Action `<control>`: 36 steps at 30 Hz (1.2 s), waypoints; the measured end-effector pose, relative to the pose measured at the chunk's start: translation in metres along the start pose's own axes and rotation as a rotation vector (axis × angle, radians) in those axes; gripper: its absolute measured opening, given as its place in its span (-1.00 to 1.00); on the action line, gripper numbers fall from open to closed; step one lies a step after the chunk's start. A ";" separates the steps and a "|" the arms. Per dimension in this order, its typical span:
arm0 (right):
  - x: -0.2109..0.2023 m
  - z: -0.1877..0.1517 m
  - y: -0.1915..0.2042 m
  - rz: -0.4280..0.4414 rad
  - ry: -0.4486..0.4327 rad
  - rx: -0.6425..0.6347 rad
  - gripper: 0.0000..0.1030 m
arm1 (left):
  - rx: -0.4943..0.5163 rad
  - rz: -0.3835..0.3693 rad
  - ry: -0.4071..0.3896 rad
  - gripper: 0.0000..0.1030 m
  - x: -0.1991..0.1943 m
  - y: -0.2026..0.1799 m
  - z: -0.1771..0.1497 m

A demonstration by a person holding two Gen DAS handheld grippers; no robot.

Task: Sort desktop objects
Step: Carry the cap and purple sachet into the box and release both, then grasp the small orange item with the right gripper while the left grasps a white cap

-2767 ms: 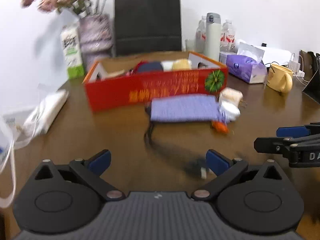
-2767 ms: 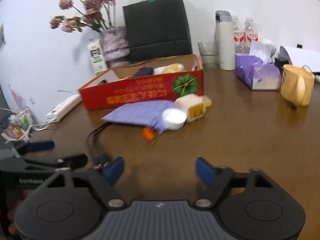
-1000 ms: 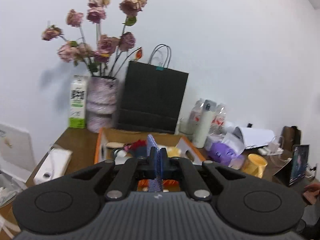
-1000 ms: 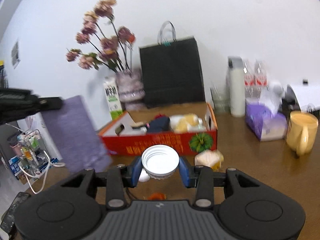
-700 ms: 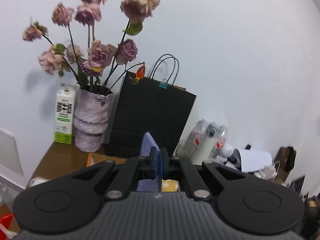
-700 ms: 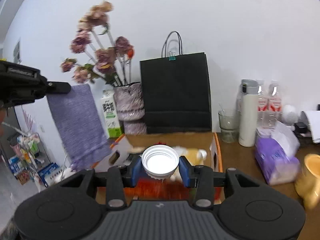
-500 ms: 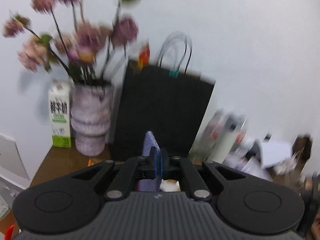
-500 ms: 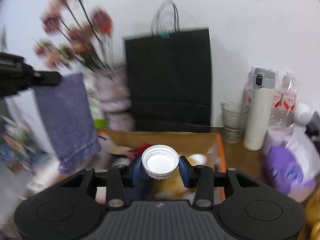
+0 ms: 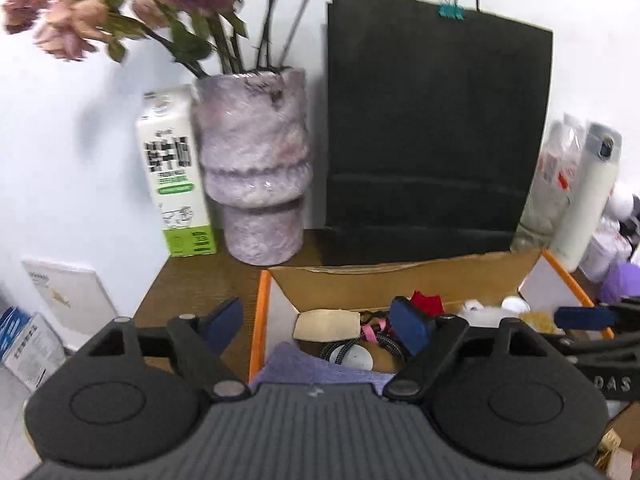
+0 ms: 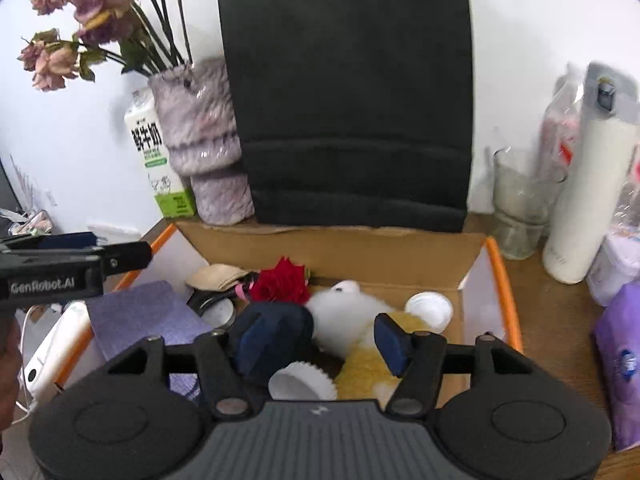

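An orange-rimmed cardboard box (image 10: 502, 280) holds several small objects. My left gripper (image 9: 316, 320) is open and empty above the box's left end; the purple cloth (image 9: 316, 368) lies in the box (image 9: 258, 312) just below it. My right gripper (image 10: 324, 338) is open and empty above the box's middle. The white cap (image 10: 302, 384) lies on its side under it, next to a yellow plush (image 10: 360, 364). The purple cloth (image 10: 140, 316) rests at the box's left end. The left gripper (image 10: 72, 260) shows at the left of the right wrist view.
In the box lie a red rose (image 10: 282, 282), a white plush (image 10: 344, 308), a white lid (image 10: 428, 306) and a dark blue item (image 10: 276, 332). Behind stand a black paper bag (image 10: 348, 92), a vase (image 9: 252, 184), a milk carton (image 9: 176, 172), a glass (image 10: 520, 208) and a white bottle (image 10: 588, 184).
Both grippers came down over the box and opened. The left let go of the purple cloth and the right let go of the white cap; both now lie in the box.
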State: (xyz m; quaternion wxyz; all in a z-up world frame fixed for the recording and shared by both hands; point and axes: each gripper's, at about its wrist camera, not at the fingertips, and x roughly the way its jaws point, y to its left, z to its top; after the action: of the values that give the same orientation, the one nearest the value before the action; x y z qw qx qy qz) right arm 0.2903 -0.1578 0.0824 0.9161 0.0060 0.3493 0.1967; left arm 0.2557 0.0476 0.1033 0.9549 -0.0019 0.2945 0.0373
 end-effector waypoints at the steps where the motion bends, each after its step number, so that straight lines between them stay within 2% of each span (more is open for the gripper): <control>1: -0.005 -0.001 0.003 -0.012 -0.012 -0.010 0.24 | -0.018 -0.016 -0.011 0.69 -0.007 -0.002 -0.002; 3: -0.018 -0.005 0.006 -0.037 -0.028 -0.033 0.34 | -0.035 -0.050 -0.021 0.82 -0.022 -0.007 -0.010; 6: -0.039 -0.019 0.011 -0.081 -0.041 -0.052 0.34 | -0.050 -0.037 -0.022 0.87 -0.049 -0.016 -0.029; 8: -0.056 -0.033 0.013 -0.090 -0.057 -0.051 0.34 | -0.064 -0.062 -0.034 0.95 -0.073 -0.020 -0.051; 11: -0.082 -0.059 0.019 -0.091 -0.079 -0.059 0.40 | -0.028 -0.123 -0.020 0.95 -0.100 -0.028 -0.082; 14: -0.101 -0.083 0.025 -0.117 -0.075 -0.082 0.41 | 0.040 -0.090 -0.025 0.96 -0.124 -0.040 -0.109; 18: -0.132 -0.122 0.030 -0.108 -0.079 -0.065 0.44 | 0.030 -0.115 -0.041 1.00 -0.156 -0.043 -0.142; 21: -0.149 -0.153 0.033 -0.097 -0.078 -0.040 0.51 | 0.001 -0.147 -0.018 1.00 -0.173 -0.043 -0.169; 23: -0.157 -0.174 0.036 -0.087 -0.064 -0.024 0.51 | 0.020 -0.155 -0.010 1.00 -0.183 -0.042 -0.189; 26: -0.174 -0.211 0.044 -0.056 -0.064 0.008 0.51 | 0.077 -0.085 -0.021 1.00 -0.203 -0.042 -0.226; 30: -0.201 -0.261 0.059 0.006 -0.096 0.030 0.51 | 0.061 -0.099 -0.013 1.00 -0.224 -0.031 -0.258; 34: -0.209 -0.286 0.067 -0.011 -0.085 -0.008 0.52 | 0.112 -0.063 -0.009 1.00 -0.231 -0.029 -0.275; 36: -0.209 -0.291 0.065 -0.010 -0.067 0.023 0.52 | 0.108 -0.062 0.004 1.00 -0.231 -0.027 -0.276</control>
State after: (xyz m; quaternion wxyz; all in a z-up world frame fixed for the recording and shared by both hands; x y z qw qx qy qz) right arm -0.0616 -0.2104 0.0053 0.9282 0.0212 0.3207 0.1878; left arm -0.0879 -0.0024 0.0052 0.9538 0.0405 0.2976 -0.0084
